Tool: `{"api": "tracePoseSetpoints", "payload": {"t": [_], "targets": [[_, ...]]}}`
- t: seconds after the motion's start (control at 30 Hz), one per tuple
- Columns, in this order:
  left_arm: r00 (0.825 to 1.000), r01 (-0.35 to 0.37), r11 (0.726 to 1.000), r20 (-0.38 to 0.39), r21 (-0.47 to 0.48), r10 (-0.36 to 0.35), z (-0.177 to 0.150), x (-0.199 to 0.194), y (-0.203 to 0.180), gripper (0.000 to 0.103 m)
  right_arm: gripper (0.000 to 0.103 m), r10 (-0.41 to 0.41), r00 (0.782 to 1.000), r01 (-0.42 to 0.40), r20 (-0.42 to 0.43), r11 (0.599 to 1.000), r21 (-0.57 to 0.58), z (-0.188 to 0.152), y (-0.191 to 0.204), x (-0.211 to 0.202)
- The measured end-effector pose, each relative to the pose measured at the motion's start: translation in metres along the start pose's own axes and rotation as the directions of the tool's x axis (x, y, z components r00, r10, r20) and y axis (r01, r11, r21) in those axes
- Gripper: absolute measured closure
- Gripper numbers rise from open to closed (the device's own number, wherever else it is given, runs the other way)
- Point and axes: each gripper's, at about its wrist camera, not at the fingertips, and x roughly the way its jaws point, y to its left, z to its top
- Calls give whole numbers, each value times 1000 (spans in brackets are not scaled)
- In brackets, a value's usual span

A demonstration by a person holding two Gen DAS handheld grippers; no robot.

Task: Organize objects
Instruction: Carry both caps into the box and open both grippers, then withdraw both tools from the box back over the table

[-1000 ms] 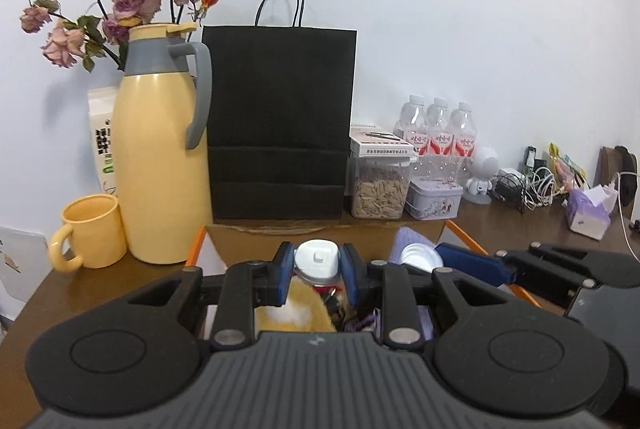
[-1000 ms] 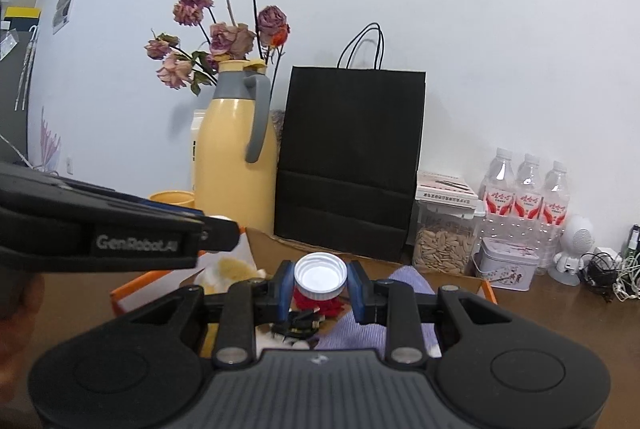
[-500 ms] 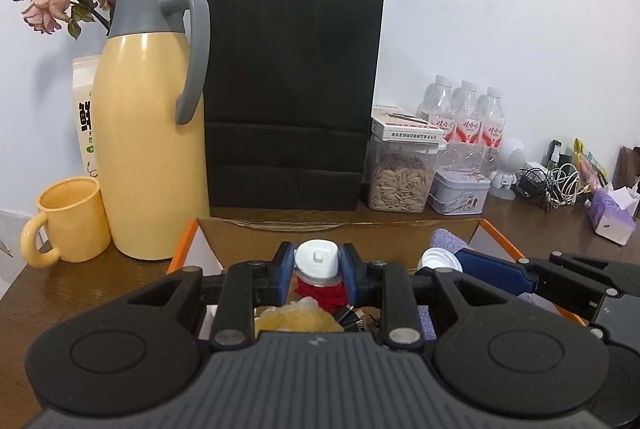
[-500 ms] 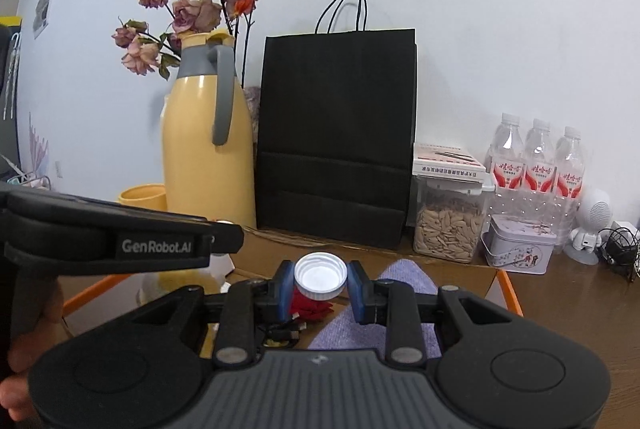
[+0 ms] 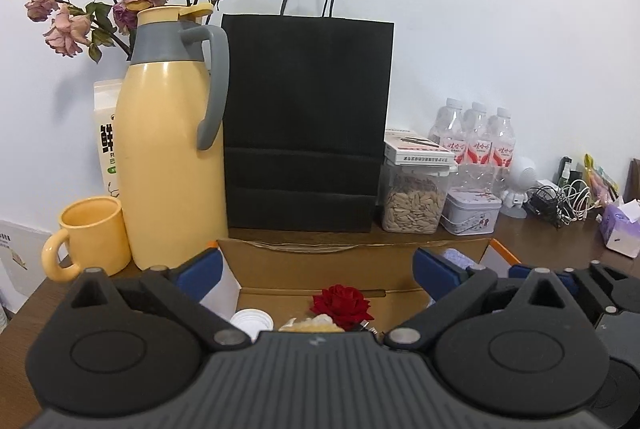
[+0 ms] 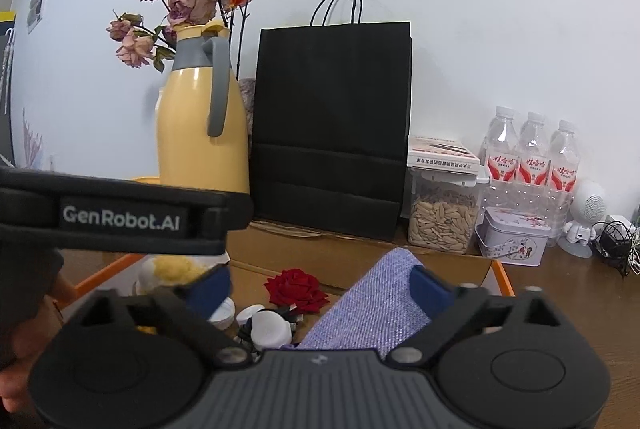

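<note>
An open cardboard box with orange flaps sits in front of me; it also shows in the right wrist view. Inside lie a red rose, a white-capped bottle, a yellowish item, white-capped bottles, a cable and a purple cloth. The rose also shows in the right wrist view. My left gripper is open and empty above the box. My right gripper is open and empty above the box, beside the left one.
Behind the box stand a yellow thermos with dried roses, a yellow mug, a black paper bag, a seed jar, a tin, water bottles, cables and a tissue pack.
Both grippers were shut on white-capped bottles; now both are open and empty, and the bottles lie in the box.
</note>
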Motion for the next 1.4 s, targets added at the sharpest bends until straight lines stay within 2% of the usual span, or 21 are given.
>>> {"api": "tracePoseSetpoints", "payload": {"t": [0.4, 0.93, 1.2, 1.4], "targets": [[1000, 2, 1000, 6, -12, -2, 0, -9, 3, 0, 0, -15, 1000, 15, 1, 1000, -10, 1, 3, -5], [999, -24, 1000, 27, -9, 24, -15, -81, 26, 0, 0, -2, 999, 4, 47, 999, -41, -7, 31, -63], [997, -69, 998, -25, 12, 69, -39, -105, 44, 0, 0, 28, 1000, -28, 14, 999, -25, -27, 48, -84], [987, -131, 991, -91, 18, 132, -61, -113, 66, 0, 0, 38, 999, -39, -27, 999, -21, -45, 57, -92]]}}
